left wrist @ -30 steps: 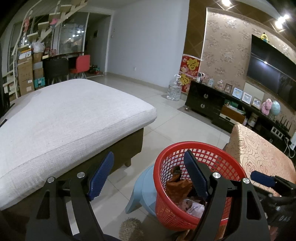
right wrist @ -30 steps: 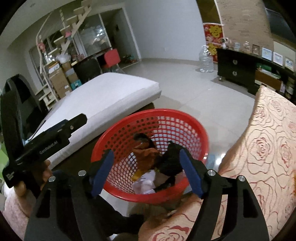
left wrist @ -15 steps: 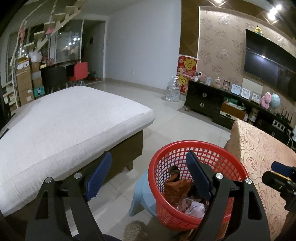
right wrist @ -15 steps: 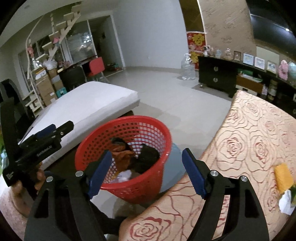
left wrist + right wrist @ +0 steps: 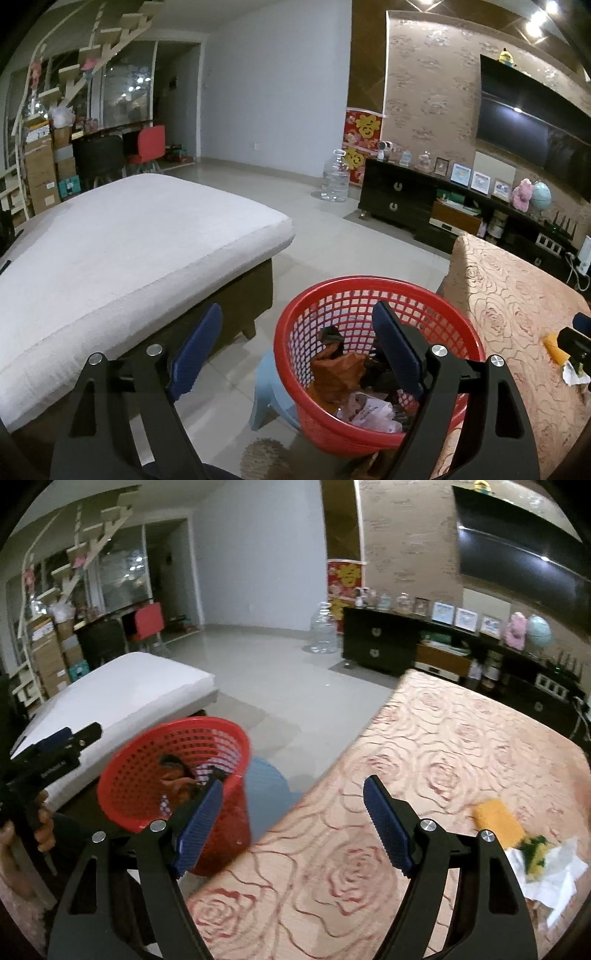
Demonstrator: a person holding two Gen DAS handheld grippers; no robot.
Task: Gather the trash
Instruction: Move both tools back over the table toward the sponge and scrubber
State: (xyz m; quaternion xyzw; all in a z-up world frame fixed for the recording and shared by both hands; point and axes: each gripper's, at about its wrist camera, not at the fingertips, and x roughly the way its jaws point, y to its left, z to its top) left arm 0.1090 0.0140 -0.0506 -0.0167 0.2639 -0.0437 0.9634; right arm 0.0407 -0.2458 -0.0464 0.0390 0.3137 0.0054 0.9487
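In the left wrist view the left gripper fills the bottom of the frame with its blue pads spread wide and nothing between them. Behind its right finger, at lower centre, stands a red basket on a pale blue stool; inside it lie an orange wrapper, dark scraps and a clear packet with small print too blurred to read. A white mattress takes the left half of the frame.

In the right wrist view the right gripper sits at bottom centre, jaws apart and empty, over a table with a rose-patterned cloth. The remaining trash is at the right edge of that frame: a yellow sponge, and just below it a crumpled white tissue with a green and yellow scrap on top. The basket appears at left centre, beside the table's edge. At far left a hand grips the other gripper, whose side bears white lettering too small to make out.

On the far wall, upper centre, hangs a red poster with gold Chinese characters, next to a television at upper right.
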